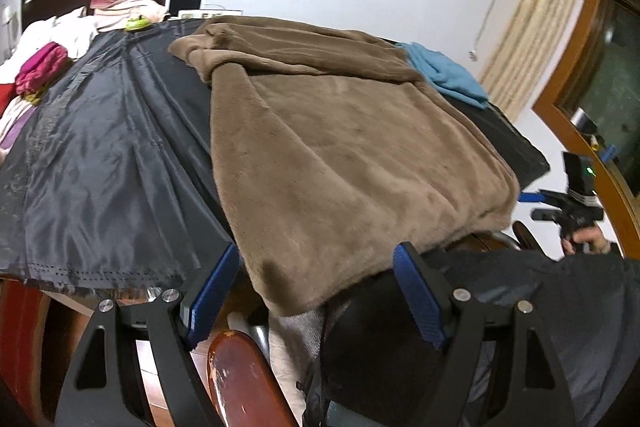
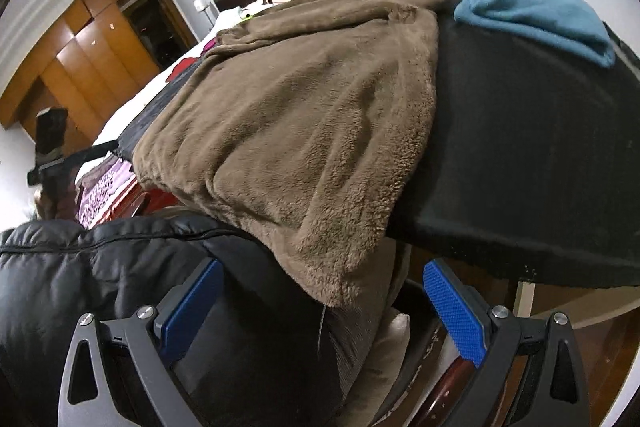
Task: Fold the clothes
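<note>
Where the dark cloth (image 1: pixel 104 163) covers the surface, a soft brown fleece garment (image 1: pixel 340 147) lies spread out on top of it. One corner of the brown garment hangs down over the near edge. A small blue cloth (image 2: pixel 536 15) sits near the far corner of the surface, just beside the brown garment. The left gripper (image 1: pixel 316 291) is spread wide and holds nothing, and the hanging corner is between its blue pads (image 1: pixel 212 291). The right gripper (image 2: pixel 324 307) is spread wide too, with nothing in it, just below that corner. A black puffy jacket (image 2: pixel 80 279) is close to both. A bed (image 1: pixel 60 39) with piled clothes (image 1: pixel 42 67) stands behind.
</note>
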